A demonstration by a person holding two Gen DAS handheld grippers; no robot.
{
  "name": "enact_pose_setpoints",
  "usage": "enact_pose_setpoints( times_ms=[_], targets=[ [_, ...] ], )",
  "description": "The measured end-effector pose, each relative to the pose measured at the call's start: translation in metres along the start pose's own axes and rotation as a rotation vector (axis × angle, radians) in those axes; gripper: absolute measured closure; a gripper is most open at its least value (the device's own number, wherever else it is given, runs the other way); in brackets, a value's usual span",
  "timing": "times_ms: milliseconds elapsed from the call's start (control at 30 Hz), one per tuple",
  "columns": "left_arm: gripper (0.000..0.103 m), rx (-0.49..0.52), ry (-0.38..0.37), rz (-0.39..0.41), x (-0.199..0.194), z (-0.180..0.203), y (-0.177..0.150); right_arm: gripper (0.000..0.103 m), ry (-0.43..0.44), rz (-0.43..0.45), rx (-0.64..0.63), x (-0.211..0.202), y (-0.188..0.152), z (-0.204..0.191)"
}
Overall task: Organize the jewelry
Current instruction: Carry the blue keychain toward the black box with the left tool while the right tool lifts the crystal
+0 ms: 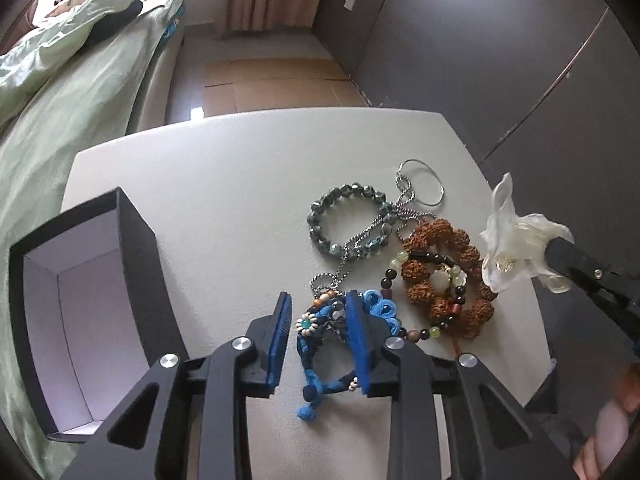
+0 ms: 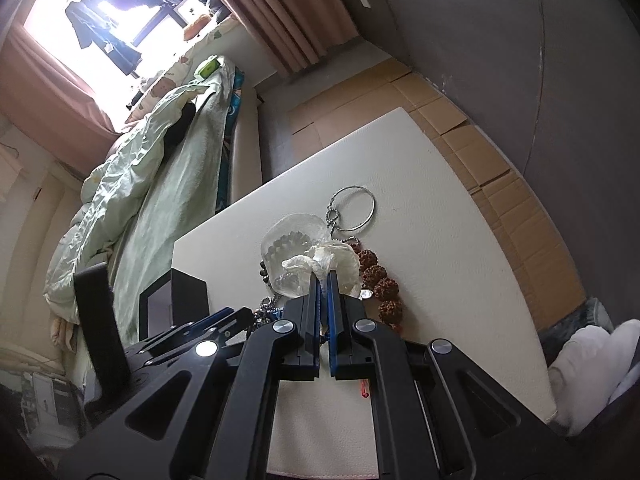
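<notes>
My left gripper (image 1: 318, 308) points down over a blue braided bracelet (image 1: 320, 344) with a bead flower, which lies between its blue pads on the white table (image 1: 220, 184). The right pad rests against the cord, the left pad stands a hair off it, and the jaws are open. My right gripper (image 2: 323, 276) is shut on a crumpled clear plastic bag (image 2: 316, 256), held above the pile; the bag (image 1: 508, 240) also shows at the right of the left wrist view. Beside the blue bracelet lie a green bead bracelet (image 1: 348, 220), a brown seed bracelet (image 1: 440, 276), a ball chain (image 1: 360, 244) and a silver bangle (image 1: 426, 184).
An open black box (image 1: 132, 264) with a white inside stands at the table's left edge, and it appears again as the black box (image 2: 188, 292) in the right wrist view. A bed with a green quilt (image 1: 60, 100) runs along the left. Flat cardboard (image 1: 272, 84) covers the floor beyond the table.
</notes>
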State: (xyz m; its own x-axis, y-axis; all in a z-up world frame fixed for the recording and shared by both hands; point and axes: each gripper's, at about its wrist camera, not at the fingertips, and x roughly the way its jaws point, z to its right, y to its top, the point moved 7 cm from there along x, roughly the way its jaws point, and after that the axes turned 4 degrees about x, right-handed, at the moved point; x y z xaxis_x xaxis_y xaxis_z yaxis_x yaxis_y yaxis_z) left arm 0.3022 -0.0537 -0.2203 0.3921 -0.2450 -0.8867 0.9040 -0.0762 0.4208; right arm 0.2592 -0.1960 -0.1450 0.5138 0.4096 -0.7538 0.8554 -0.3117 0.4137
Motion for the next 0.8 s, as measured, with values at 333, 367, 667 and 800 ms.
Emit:
enact_pose_setpoints(
  times_ms=[333, 367, 667, 800],
  targets=[
    [0.088, -0.029, -0.072, -0.024, 0.016, 0.002, -0.003, 0.099, 0.016, -0.018, -0.008, 0.001, 0.001, 0.001],
    [0.092, -0.045, -0.112, -0.031, 0.015, 0.001, -0.003, 0.099, 0.015, -0.02, -0.01, 0.001, 0.0, 0.001],
    [0.097, -0.087, -0.304, 0.078, -0.038, 0.007, 0.011, 0.099, 0.024, -0.026, -0.006, 0.002, -0.001, 0.001],
    [0.097, -0.075, -0.366, 0.164, -0.072, 0.016, 0.021, 0.099, 0.044, -0.02, -0.016, 0.002, 0.0, -0.005]
  ],
)
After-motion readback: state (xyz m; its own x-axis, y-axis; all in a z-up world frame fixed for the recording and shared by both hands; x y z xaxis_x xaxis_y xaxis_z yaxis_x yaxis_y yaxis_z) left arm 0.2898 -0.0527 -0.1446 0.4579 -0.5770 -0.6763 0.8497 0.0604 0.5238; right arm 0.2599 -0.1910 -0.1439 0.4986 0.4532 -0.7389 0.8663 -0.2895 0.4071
